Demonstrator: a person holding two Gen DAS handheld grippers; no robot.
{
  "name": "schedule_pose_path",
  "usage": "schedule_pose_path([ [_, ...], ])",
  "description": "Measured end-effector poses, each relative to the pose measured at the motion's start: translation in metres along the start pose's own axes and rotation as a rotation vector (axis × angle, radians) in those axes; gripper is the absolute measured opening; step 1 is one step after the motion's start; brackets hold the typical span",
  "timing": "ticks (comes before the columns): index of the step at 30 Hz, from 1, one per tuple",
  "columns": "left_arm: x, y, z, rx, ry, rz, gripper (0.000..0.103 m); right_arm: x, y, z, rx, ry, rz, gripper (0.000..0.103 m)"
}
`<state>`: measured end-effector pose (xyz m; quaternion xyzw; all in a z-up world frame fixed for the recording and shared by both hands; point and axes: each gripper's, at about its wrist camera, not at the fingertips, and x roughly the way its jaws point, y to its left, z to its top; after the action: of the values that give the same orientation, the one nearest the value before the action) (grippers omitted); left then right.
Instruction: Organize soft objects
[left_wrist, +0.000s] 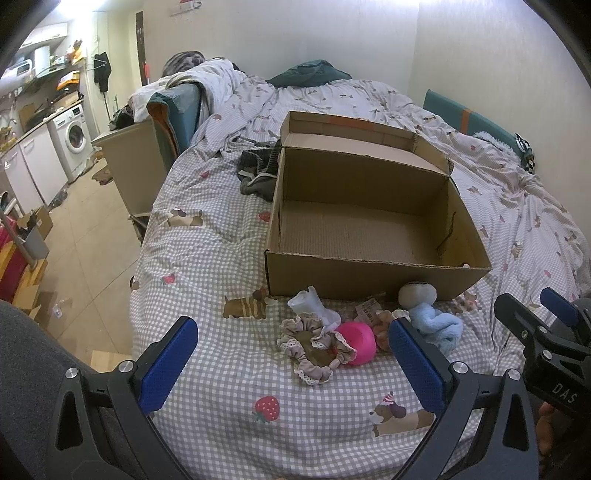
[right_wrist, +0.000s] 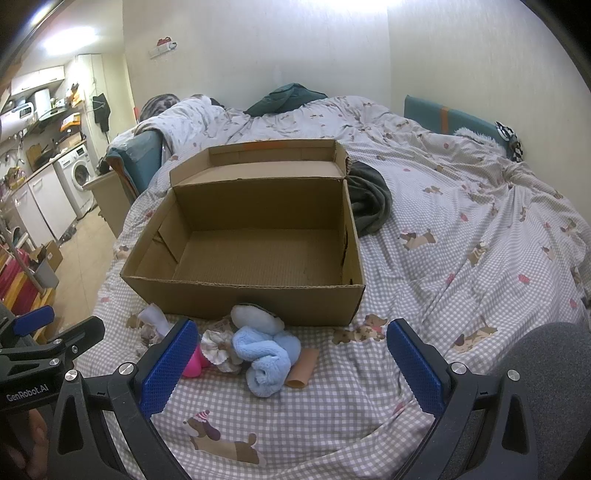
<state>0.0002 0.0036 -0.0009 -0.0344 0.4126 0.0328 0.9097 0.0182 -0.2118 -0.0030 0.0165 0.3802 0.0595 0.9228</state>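
Both grippers wide apart, left gripper (left_wrist: 291, 354), right gripper (right_wrist: 288, 354), fluffy blue towel (right_wrist: 267, 356) crumpled beside empty cardboard box (right_wrist: 258, 299)

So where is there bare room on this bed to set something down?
The brown cardboard box has nothing inside. Checked bedspread right of it is bare, as is the strip between the soft pile and both grippers. Crowded: the box's near wall, where the blue plush toy, pink ball and frilly scrunchie huddle.
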Motion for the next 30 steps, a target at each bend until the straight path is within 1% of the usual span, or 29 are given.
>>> schedule_pose_path([
  [30,0.0020,-0.0002,-0.0022,0.005,0.008,0.010,0.103,0.0003,0.0016,-0.0004,-0.003,0.000,-0.003,0.103],
])
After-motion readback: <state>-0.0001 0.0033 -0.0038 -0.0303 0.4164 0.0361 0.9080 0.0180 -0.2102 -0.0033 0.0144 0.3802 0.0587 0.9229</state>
